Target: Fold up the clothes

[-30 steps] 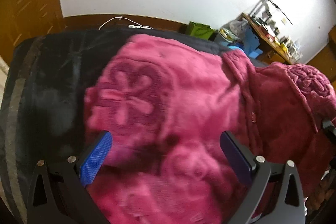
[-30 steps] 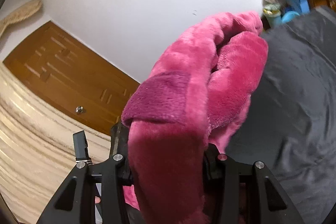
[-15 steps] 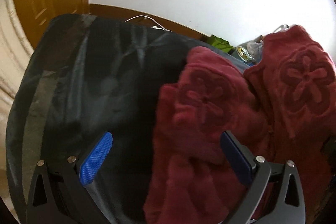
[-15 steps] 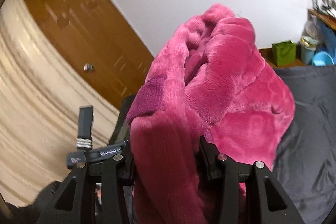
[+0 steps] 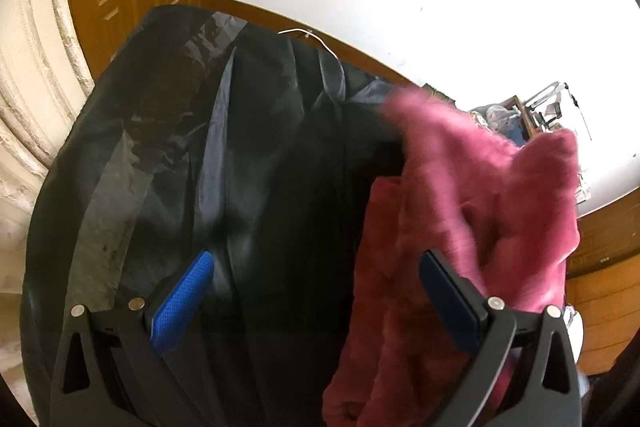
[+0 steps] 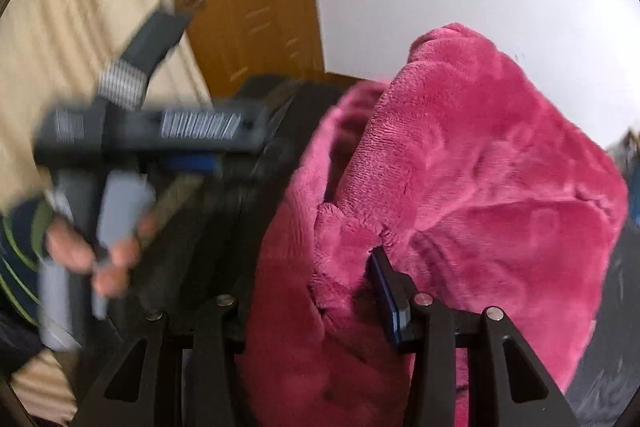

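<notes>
Swinging left over the half-second, the left gripper brought far more of the black sheet into its view, and the pink fleece garment slid off to the right of the picture. Over on the right wrist camera the whole scene had rotated too, with the person's hand and its grey handle smeared by motion at the left.

That left gripper stood wide apart, blue pads clear of everything, with only the right finger overlapping the fleece in the picture; whether it touched, I could not tell. The right gripper was clamped on a thick bunch of the pink fleece garment, which billowed up and over the jaws; its left finger was buried under the pile.

So the garment hung lifted from that one grip, bunched rather than flat, at the right side of the dark sheet, with its lower part out of view.

My read: this was a carry or a lay-out in a fold. To do it well, the free gripper wanted an edge or corner, not a fistful, since plush this thick slips and rolls. Spreading the two grips apart would pull the cloth taut before it was lowered onto the sheet. Slow down too: blur that heavy suggested fast swinging, and a heavy fleece could drag loose.
</notes>
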A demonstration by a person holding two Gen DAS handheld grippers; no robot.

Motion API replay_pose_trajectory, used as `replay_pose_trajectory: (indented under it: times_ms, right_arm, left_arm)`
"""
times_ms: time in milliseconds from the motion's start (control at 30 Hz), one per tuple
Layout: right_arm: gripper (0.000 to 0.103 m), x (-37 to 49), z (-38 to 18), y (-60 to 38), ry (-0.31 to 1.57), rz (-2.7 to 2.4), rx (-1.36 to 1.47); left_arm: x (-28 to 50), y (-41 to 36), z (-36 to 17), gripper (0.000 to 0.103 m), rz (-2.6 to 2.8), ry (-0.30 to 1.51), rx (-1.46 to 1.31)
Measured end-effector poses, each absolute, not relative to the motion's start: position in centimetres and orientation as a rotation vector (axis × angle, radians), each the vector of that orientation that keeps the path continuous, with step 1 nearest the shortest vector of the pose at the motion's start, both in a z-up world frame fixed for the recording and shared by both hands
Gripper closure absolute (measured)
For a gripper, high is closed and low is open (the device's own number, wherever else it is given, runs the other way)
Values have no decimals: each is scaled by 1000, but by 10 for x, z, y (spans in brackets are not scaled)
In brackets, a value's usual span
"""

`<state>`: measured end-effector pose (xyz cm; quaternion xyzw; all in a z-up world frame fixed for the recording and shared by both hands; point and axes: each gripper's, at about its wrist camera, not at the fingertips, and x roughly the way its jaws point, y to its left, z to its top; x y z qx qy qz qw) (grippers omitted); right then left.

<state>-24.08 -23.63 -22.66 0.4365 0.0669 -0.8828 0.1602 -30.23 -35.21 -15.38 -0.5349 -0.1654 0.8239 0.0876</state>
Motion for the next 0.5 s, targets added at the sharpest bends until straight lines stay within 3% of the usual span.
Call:
replay_pose_trajectory:
  times_ms: [167,333,500]
  right_arm:
    - [53,-244,-238,-238,176,-2544,1225]
    - [30,-239,-246,-249,119,-2490,1180]
    - [28,-234,-246,-252,26,-2476,1131]
  left_arm:
    - [-303,-354,-144,0,2456,-495,-1572]
    - [-302,-342,-129,0,2438,-483,-1536]
    - [-301,-316,-98,0,2399,-435,-1439]
